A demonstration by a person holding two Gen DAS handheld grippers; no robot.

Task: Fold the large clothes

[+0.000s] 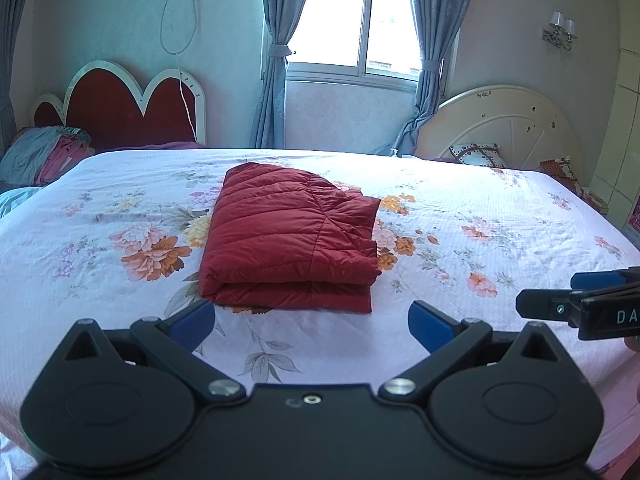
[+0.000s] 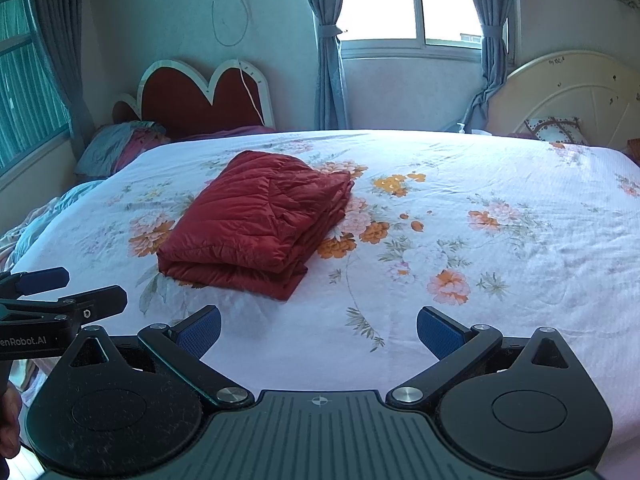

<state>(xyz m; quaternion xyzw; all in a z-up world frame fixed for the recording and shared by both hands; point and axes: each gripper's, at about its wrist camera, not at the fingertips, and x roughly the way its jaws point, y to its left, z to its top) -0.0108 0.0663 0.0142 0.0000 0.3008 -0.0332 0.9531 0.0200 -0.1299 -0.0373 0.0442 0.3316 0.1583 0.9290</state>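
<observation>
A dark red quilted jacket (image 1: 292,240) lies folded into a thick rectangular stack on the floral bedsheet (image 1: 480,216); it also shows in the right wrist view (image 2: 256,224). My left gripper (image 1: 312,322) is open and empty, held above the sheet just short of the stack's near folded edge. My right gripper (image 2: 318,330) is open and empty, near the bed's front edge, to the right of the stack. Each gripper shows in the other's view, the right one at the right edge (image 1: 576,300) and the left one at the left edge (image 2: 68,292).
The bed fills the room's middle. A red heart-shaped headboard (image 1: 120,104) and crumpled bedding (image 1: 44,152) stand at the far left. A cream round headboard (image 1: 508,124) with a patterned pillow (image 1: 476,154) stands at the far right. A window with blue curtains (image 1: 276,52) is behind.
</observation>
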